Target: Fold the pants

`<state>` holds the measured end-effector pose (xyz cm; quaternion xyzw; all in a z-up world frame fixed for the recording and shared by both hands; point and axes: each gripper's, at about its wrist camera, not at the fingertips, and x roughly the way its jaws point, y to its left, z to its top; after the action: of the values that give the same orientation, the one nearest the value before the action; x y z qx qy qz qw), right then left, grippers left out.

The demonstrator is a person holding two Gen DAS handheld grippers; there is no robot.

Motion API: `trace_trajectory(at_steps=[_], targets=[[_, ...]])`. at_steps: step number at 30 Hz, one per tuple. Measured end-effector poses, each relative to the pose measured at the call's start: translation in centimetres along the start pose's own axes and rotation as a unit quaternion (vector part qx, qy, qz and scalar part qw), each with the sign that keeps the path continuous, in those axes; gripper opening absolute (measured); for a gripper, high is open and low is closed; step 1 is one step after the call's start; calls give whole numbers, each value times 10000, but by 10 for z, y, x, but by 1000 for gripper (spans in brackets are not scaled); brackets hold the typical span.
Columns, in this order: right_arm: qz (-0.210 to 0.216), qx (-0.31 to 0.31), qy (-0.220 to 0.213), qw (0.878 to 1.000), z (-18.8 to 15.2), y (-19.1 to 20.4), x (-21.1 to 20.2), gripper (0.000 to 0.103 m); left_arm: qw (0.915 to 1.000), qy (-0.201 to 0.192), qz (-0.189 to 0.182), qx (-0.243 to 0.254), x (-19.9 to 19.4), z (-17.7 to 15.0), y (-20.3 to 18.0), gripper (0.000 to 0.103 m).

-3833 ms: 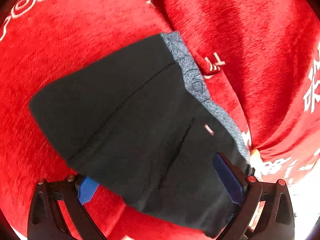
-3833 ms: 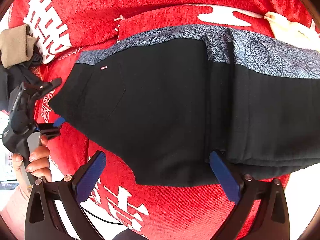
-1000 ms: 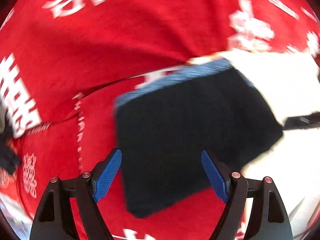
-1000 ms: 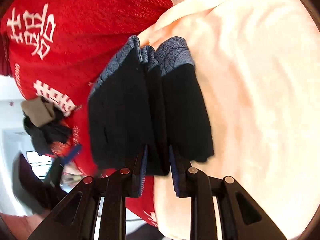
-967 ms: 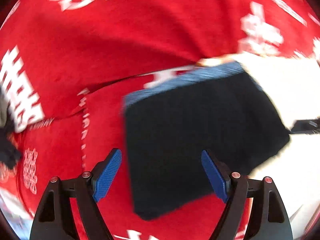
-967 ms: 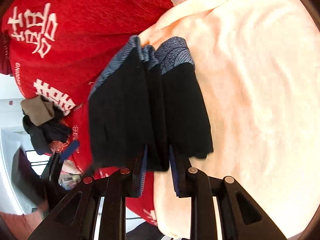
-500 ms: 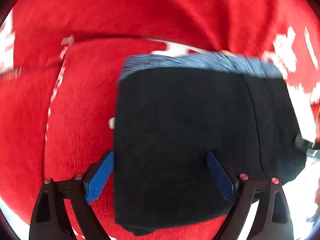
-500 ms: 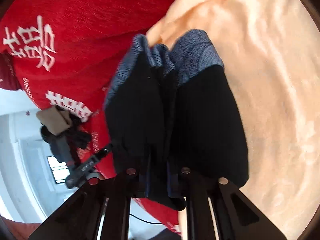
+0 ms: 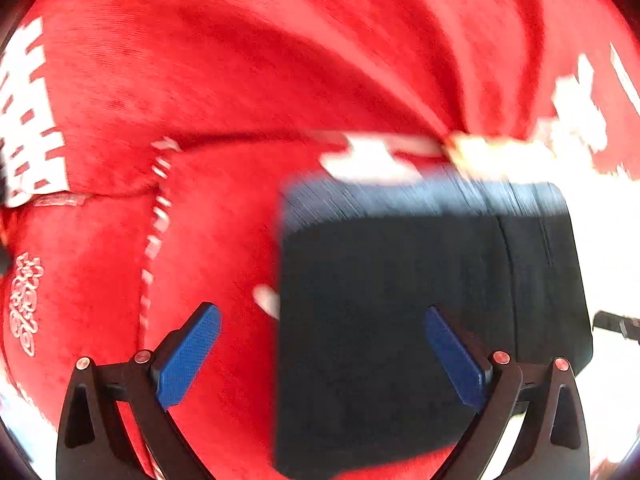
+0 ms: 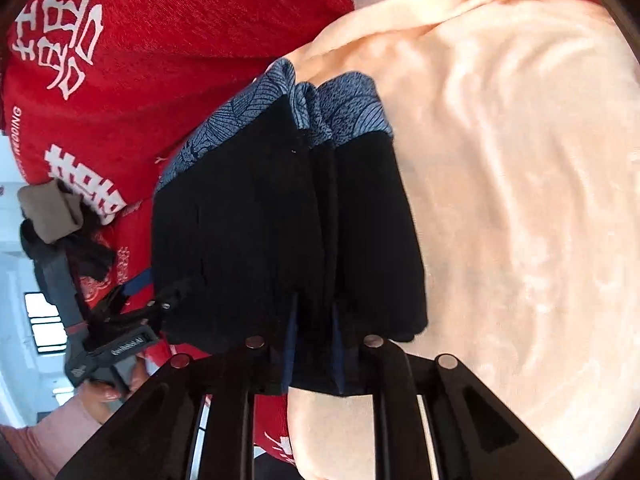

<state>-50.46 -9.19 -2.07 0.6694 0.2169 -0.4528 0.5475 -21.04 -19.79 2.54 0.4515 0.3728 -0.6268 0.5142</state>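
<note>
Folded pants pinched in the right claw, over the peach blanket's edge.

The pants look soft, light and floppy, stacked in layers with a patterned grey waistband; best held at the thick folded edge, where the right claw clamps them now. Left claw gapes wide just beside them, gripping nothing, above the red blanket. Peach blanket lies underneath.

The black pants with a blue-grey patterned waistband are folded into a compact bundle, lifted at 1 edge.
</note>
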Motion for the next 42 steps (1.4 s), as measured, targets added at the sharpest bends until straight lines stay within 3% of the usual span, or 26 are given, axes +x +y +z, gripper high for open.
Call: trace_trajectory(at_steps=[3, 7, 11, 14, 16, 21, 25, 28, 35, 39, 42], targets=[[-486, -332, -250, 9980, -3, 18, -20, 25, 9992, 141, 142, -342, 24, 32, 21, 102], [-214, -673, -562, 9959, 10, 44, -36, 25, 9973, 443, 125, -564, 66, 43, 36, 102], [-277, -995, -403, 9938, 30, 69, -6, 25, 9975, 337, -24, -615, 83, 39, 44, 103], [-787, -1056, -87, 9912, 27, 59, 28, 22, 9973, 344, -46, -649, 80, 38, 48, 103], [-655, -1071, -230, 9918, 22, 45, 32, 22, 9982, 254, 74, -542, 69, 37, 48, 103], [-782, -1185, -98, 9898, 20, 45, 23, 22, 9987, 390, 143, -285, 40, 4, 47, 103], [-941, -1332, -76, 9866, 8, 45, 17, 25, 9987, 457, 203, 132, 32, -39, 22, 103], [-1039, -1233, -122, 9868, -6, 38, 10, 29, 9987, 422, 282, 36, 27, -55, 12, 103], [-1290, -729, -7, 9890, -28, 26, -5, 71, 9975, 581, 380, -126, 25, -52, 11, 103], [-1469, -582, -9, 9874, -43, 29, -16, 72, 9973, 546, 492, 13, 25, -53, 7, 103], [-1491, -763, -168, 9857, -48, 47, -22, 80, 9972, 553, 504, -3, 25, -53, 8, 103]])
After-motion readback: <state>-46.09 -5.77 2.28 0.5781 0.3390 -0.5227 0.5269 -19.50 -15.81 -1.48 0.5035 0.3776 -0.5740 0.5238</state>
